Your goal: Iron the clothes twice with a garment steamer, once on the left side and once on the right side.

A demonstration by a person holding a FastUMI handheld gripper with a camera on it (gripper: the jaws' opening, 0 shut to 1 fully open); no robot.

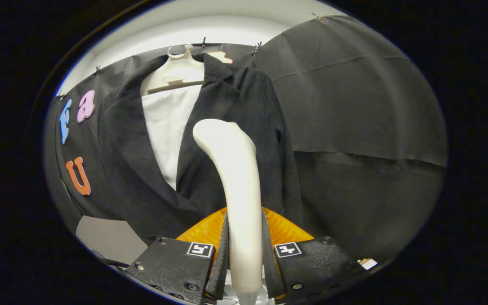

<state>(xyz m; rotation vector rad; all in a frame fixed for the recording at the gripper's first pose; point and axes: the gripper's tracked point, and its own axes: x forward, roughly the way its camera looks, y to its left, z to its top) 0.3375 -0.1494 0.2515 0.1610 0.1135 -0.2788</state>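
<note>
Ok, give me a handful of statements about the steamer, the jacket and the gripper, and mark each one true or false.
1. The gripper is shut on the garment steamer, a finger on each side of its handle. True.
2. The dark jacket lies folded on a table. False: it hangs on a pale hanger against the booth wall.
3. The steamer's head is up in front of the jacket panel beside the open front. True.
4. The jacket is buttoned shut right up to the collar. False: it hangs open at the top, showing a white lining.
5. The steamer is black. False: it is off-white.
</note>
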